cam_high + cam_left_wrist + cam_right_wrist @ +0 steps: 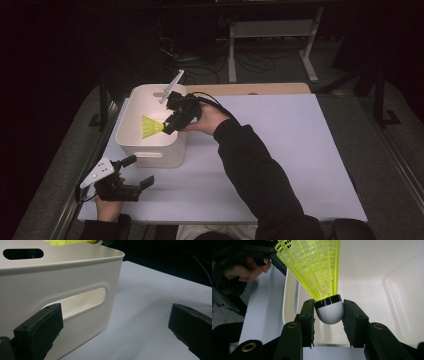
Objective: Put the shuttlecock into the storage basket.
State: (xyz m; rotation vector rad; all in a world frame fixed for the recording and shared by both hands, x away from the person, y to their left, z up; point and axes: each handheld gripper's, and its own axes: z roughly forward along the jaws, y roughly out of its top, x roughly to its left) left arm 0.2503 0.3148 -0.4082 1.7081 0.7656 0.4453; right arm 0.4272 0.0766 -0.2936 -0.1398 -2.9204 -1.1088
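A yellow shuttlecock (319, 272) with a white cork head and a black band is pinched at its head by my right gripper (329, 312), which is shut on it. In the high view that right gripper (167, 127) holds the shuttlecock (150, 126) over the inside of the white bin (150, 150), skirt pointing left. My left gripper (137, 172) rests low on the table in front of the bin, its jaws wide apart with nothing between them. In the left gripper view the left gripper (115, 327) faces the bin's front wall (82, 277) and its handle slot.
The bin stands at the left back of the white table sheet (280, 150). A wooden strip (250, 89) runs along the table's far edge. Beyond it are a white frame's legs (272, 45) and cables on the floor.
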